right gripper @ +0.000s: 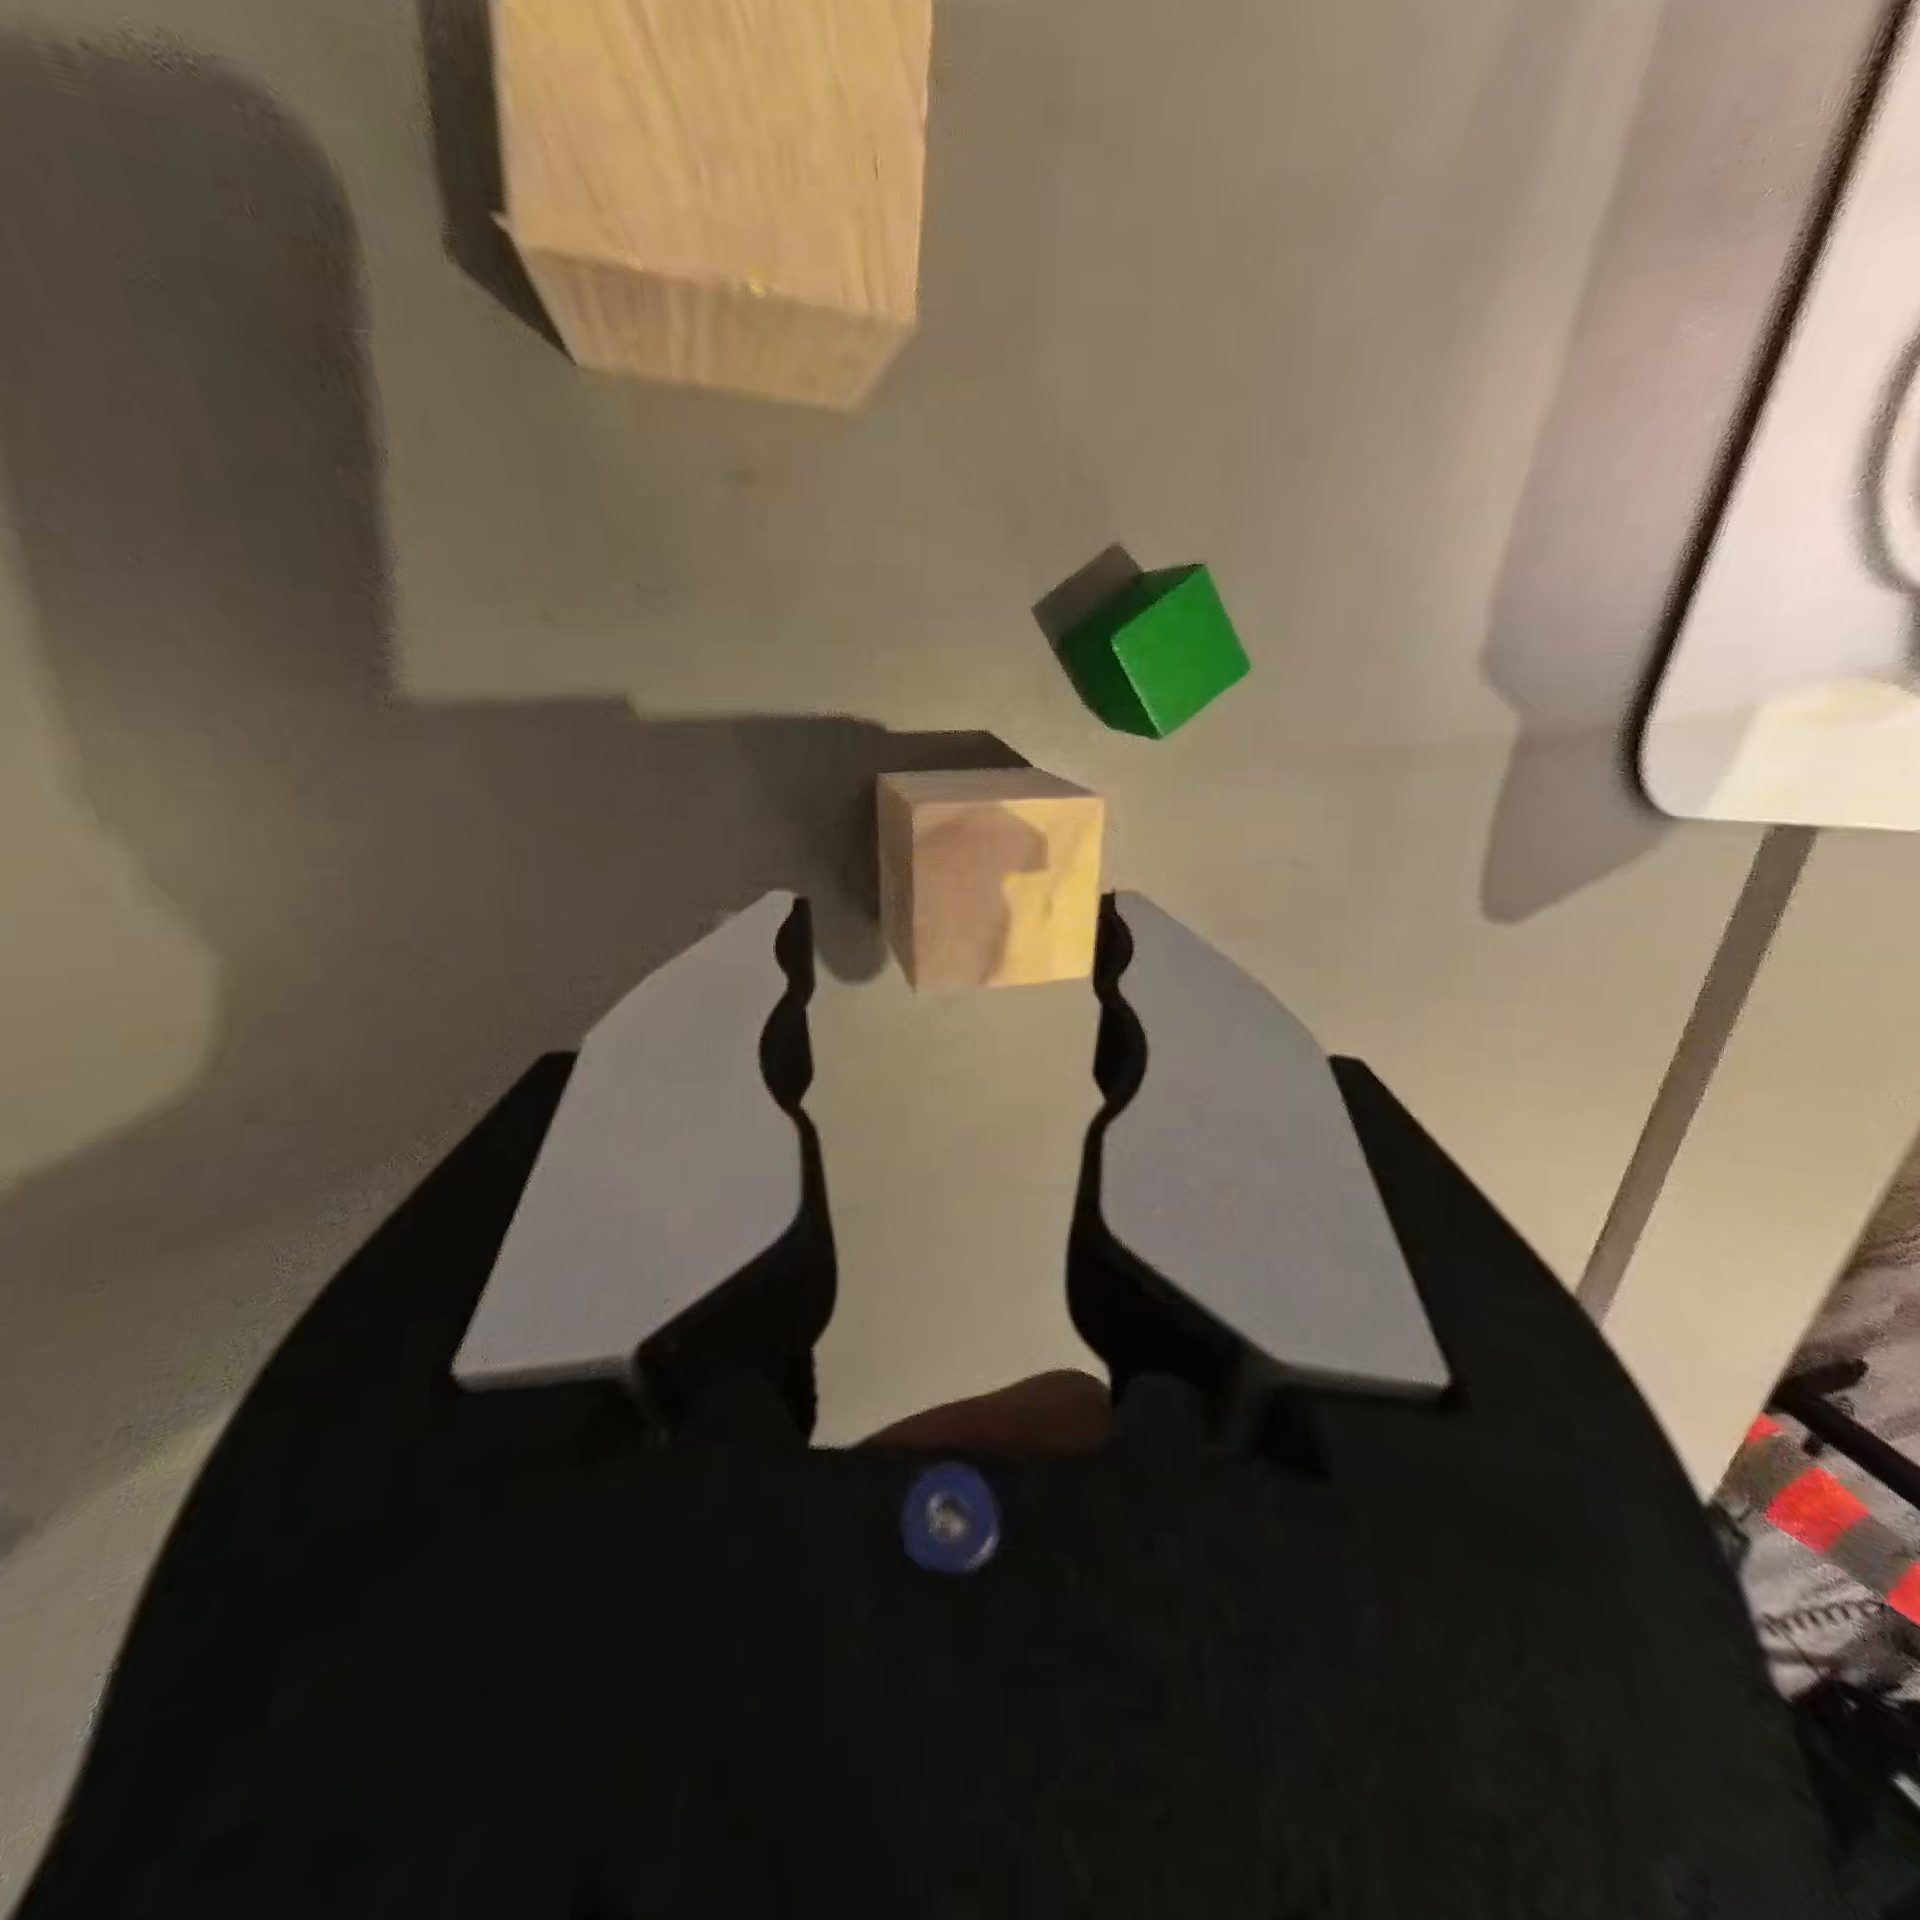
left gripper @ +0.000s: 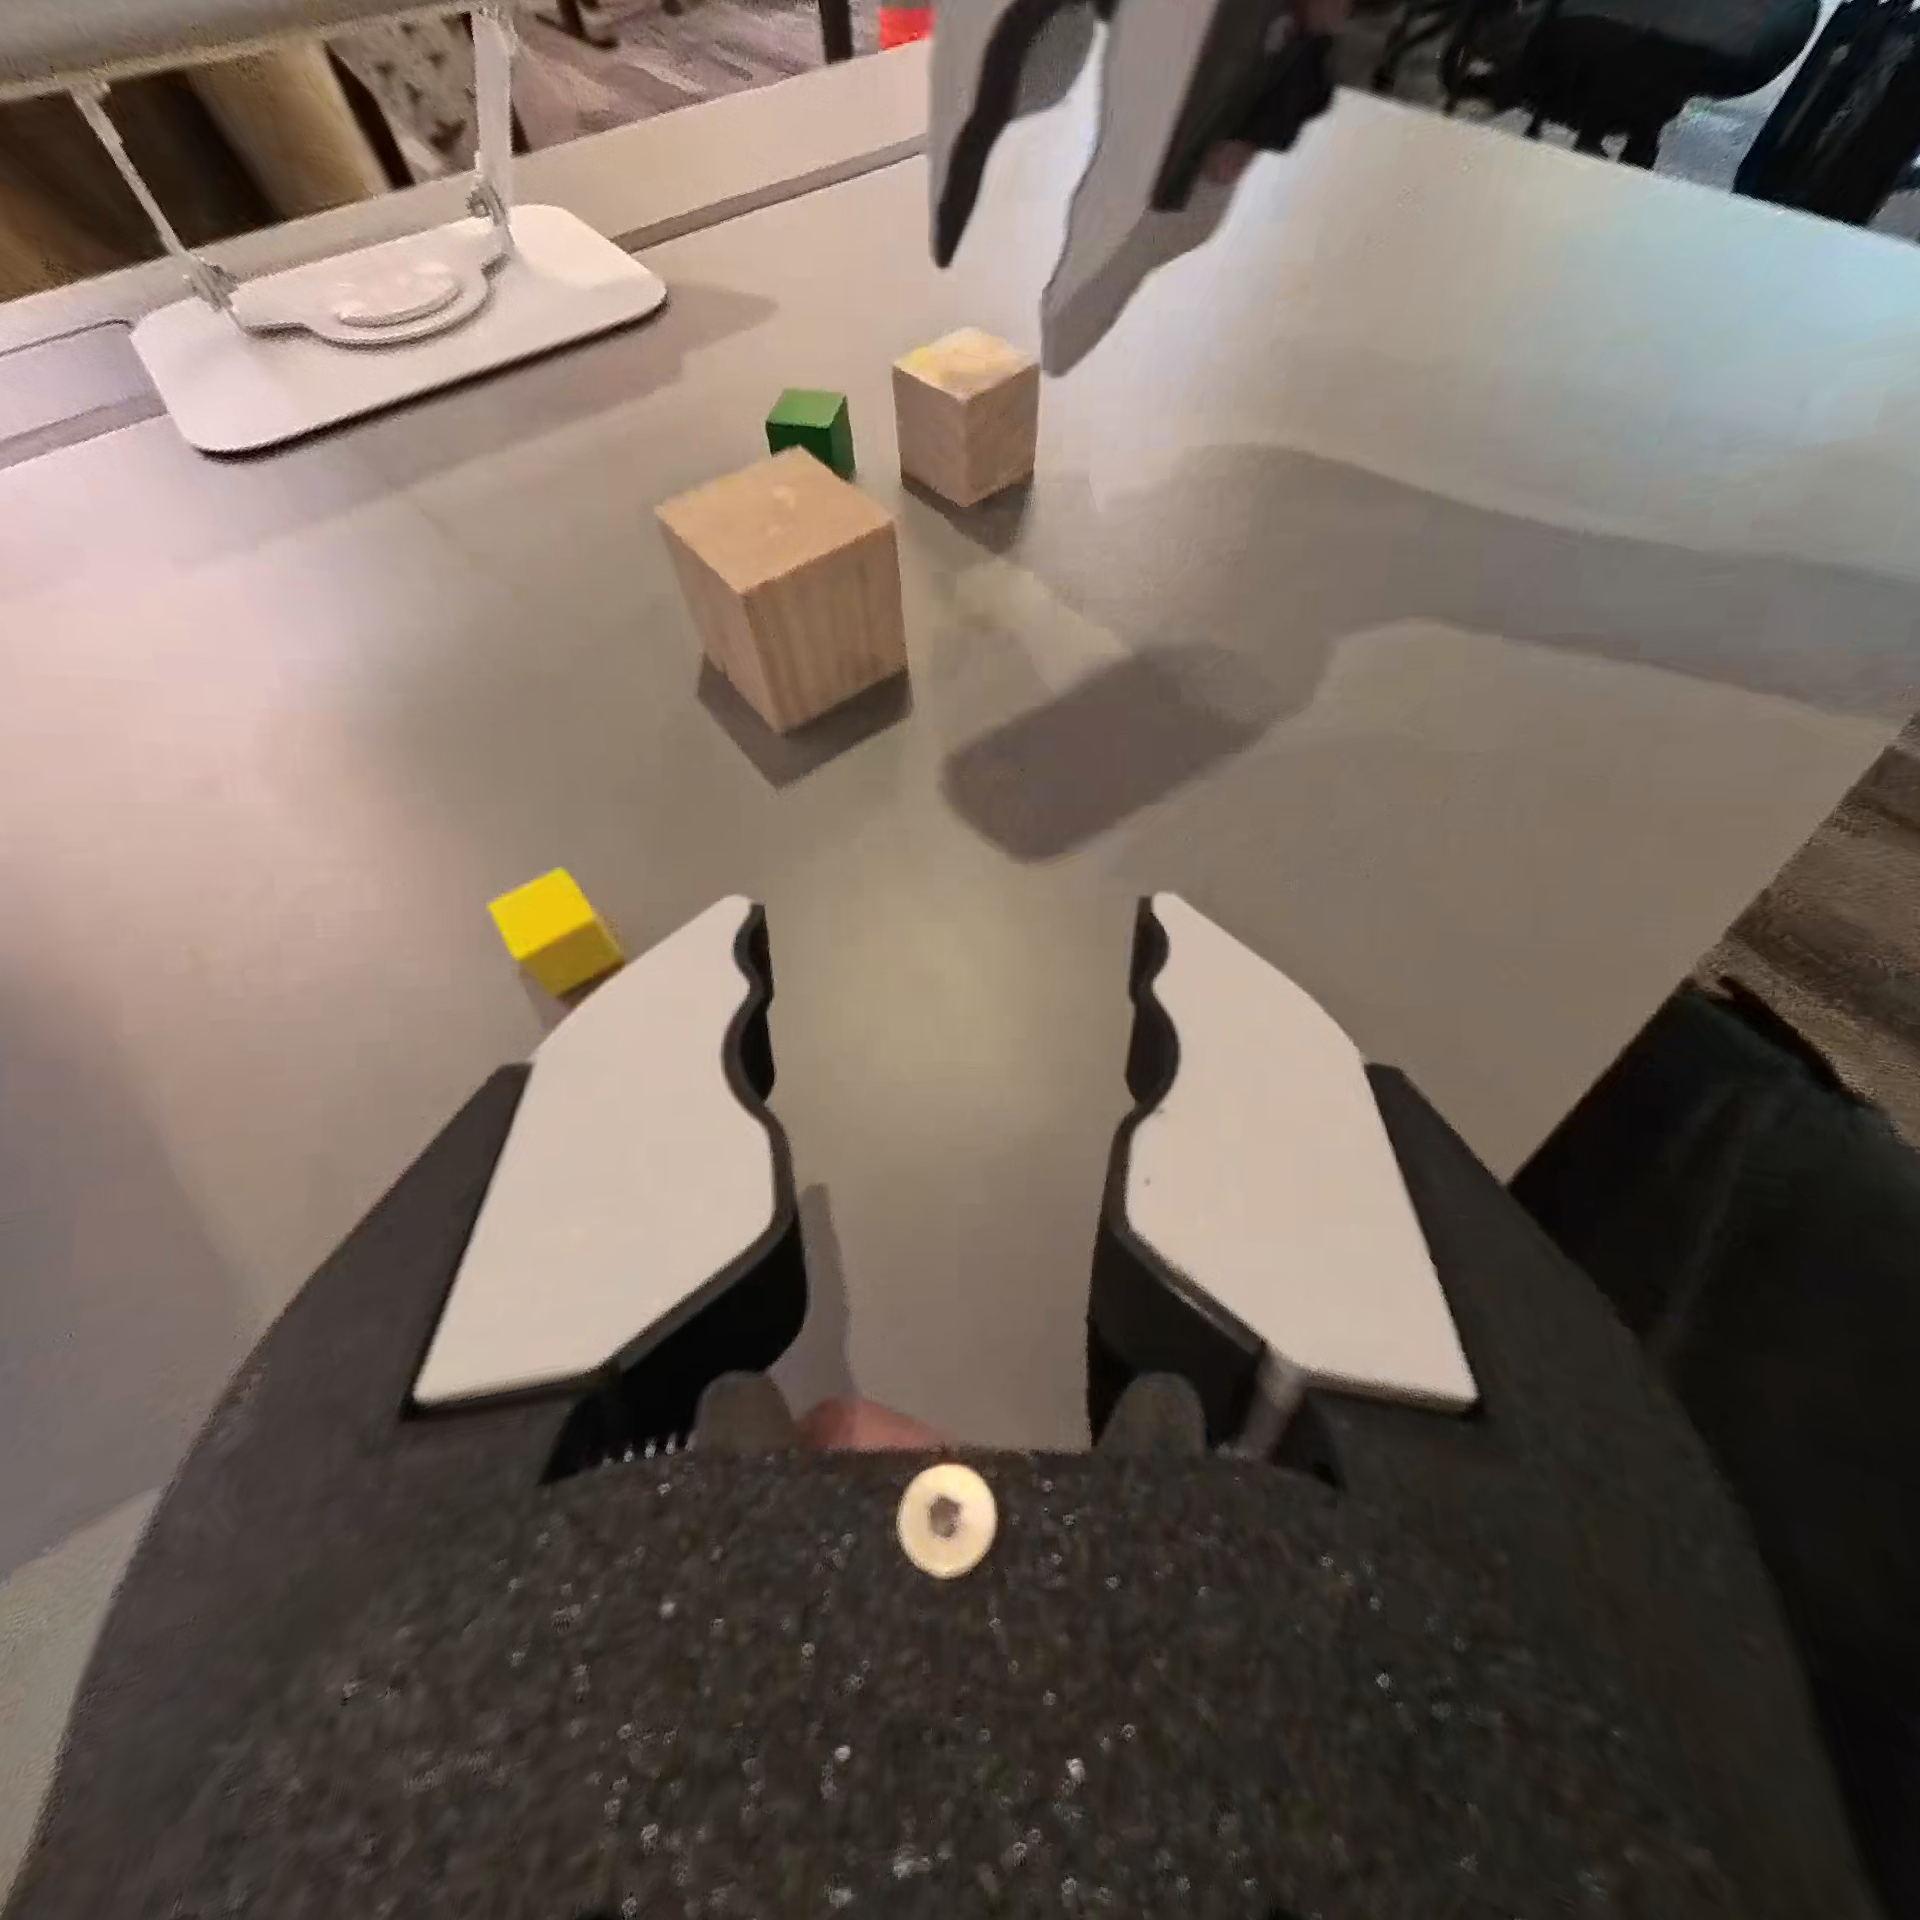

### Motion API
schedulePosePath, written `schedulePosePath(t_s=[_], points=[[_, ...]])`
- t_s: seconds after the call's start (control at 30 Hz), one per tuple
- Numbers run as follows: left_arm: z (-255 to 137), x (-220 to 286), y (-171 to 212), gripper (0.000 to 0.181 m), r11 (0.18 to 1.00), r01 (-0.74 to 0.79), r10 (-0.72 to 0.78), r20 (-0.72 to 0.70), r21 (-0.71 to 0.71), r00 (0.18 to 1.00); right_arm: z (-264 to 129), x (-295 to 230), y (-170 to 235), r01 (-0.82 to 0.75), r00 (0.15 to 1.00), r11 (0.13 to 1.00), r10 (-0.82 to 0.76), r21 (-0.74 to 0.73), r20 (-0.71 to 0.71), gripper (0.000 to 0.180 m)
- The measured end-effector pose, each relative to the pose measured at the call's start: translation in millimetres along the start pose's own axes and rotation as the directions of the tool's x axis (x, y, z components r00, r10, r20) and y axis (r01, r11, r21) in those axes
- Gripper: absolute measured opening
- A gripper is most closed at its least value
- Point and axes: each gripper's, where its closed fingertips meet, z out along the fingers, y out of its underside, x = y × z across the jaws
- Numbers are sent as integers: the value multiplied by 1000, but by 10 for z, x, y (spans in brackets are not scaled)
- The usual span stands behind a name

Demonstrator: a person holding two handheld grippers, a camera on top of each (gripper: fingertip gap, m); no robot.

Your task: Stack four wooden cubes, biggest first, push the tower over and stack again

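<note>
Four cubes lie apart on the grey table (left gripper: 1455, 520). The biggest plain wooden cube (left gripper: 784, 587) stands in the middle and shows at the top of the right wrist view (right gripper: 717, 177). A smaller plain wooden cube (left gripper: 966, 416) stands behind it. A green cube (left gripper: 812, 428) sits between them, and a small yellow cube (left gripper: 556, 928) lies near my left gripper (left gripper: 951, 914), which is open and empty. My right gripper (right gripper: 951, 909) is open and hovers over the smaller wooden cube (right gripper: 992, 878), beside the green cube (right gripper: 1158, 649). It also shows at the top of the left wrist view (left gripper: 997, 281).
A white stand base (left gripper: 416, 322) with clear legs sits at the table's back left, and shows at the right edge of the right wrist view (right gripper: 1787, 623). The table's right edge (left gripper: 1704, 935) is near, with a person's dark clothing beside it. Tip to tip, the grippers are about 25 cm apart. From my right tips it is roughly 6 cm to the green cube (right gripper: 1158, 649); from my left, 25 cm. Seen from the left wrist view (left gripper: 812, 409) as well.
</note>
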Motion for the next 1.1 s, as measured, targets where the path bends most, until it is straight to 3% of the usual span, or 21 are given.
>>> schedulePosePath(t_s=[0.07,0.13,0.3,0.4,0.53,0.67,0.8,0.9,1.1], points=[[-71,77,79,66,1000,-2,2,-14,2,1000,151,9,-7,-5,999,999,7,-32,48,53],[-104,129,156,64,1000,-3,3,-34,5,999,273,117,48,21,1000,997,-22,-79,-4,60],[-140,119,214,63,999,-50,50,-20,3,999,294,143,107,-24,999,994,26,-106,18,50],[-179,144,178,61,999,-25,25,-37,26,999,47,155,-41,-18,1000,996,16,-93,-20,50],[-198,76,152,60,998,-53,52,14,41,999,-434,-51,-653,5,1000,1000,-5,17,-16,50],[-194,79,136,59,998,-45,45,7,47,999,-524,-372,-1063,35,993,999,-35,-1,108,51],[-183,85,111,59,996,-73,72,12,50,997,-332,-284,-1204,13,981,998,0,-63,195,51],[-192,75,98,59,993,-103,102,26,54,994,-202,-260,-1212,-8,952,996,33,-83,306,51],[-231,101,82,59,988,-142,141,32,63,990,-67,-310,-1114,35,918,988,27,-150,395,51]])
